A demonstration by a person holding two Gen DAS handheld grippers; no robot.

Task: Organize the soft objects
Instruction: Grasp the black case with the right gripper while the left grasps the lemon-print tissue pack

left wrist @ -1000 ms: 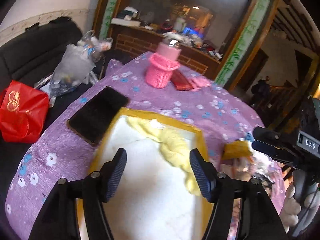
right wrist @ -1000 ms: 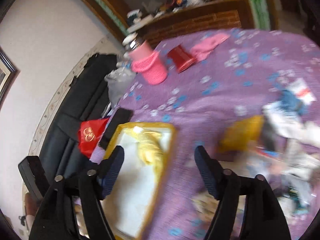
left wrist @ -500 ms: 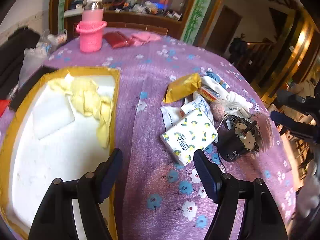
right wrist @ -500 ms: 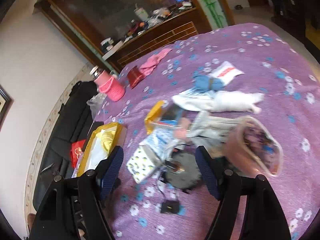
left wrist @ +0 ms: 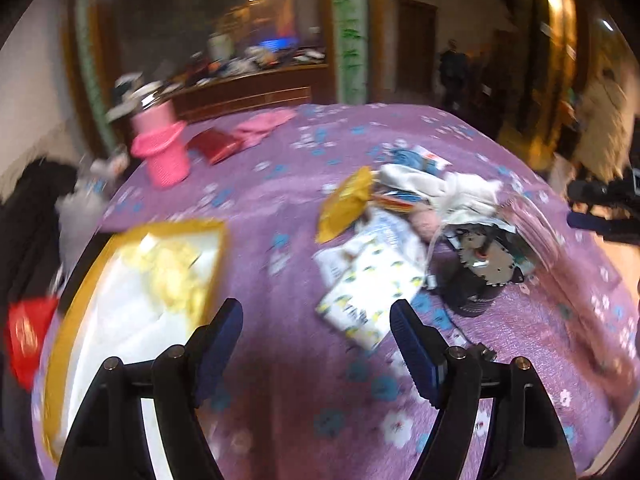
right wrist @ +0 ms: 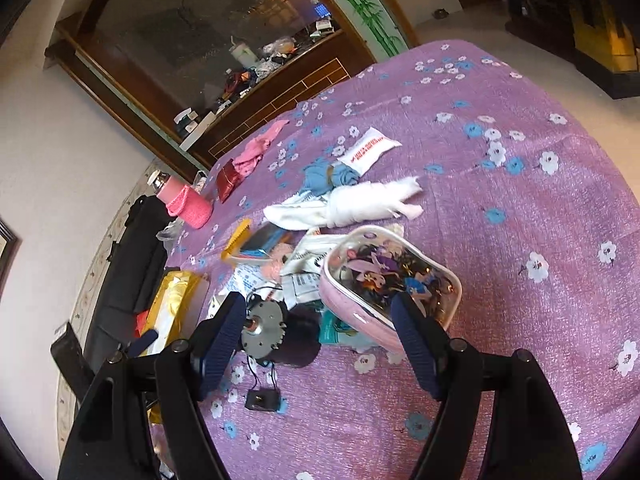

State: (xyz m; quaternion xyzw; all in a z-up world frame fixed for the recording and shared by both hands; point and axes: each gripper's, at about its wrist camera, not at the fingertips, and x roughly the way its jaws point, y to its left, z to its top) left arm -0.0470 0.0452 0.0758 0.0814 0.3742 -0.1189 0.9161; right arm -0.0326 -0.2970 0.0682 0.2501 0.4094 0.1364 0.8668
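My left tool [left wrist: 316, 344] wide and empty over the desk [left wrist: 280, 208], my right tool [right wrist: 316, 336] wide above motor [right wrist: 276, 334] and pouch [right wrist: 384, 280], yellow cloth [left wrist: 172, 276] in tray [left wrist: 72, 320]

Motion blur smears the gold-rimmed tray [left wrist: 218, 240] and the yellow cloth [left wrist: 172, 272] in it at the tabletop's left edge. The red bag [left wrist: 26, 338] is cut by the frame. The motor [right wrist: 280, 332] partly hides behind one finger [right wrist: 218, 340].

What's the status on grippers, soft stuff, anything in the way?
Left gripper and right gripper open, empty. White cloth in the clutter pile, untouched. Motor and pink pouch sit before it.
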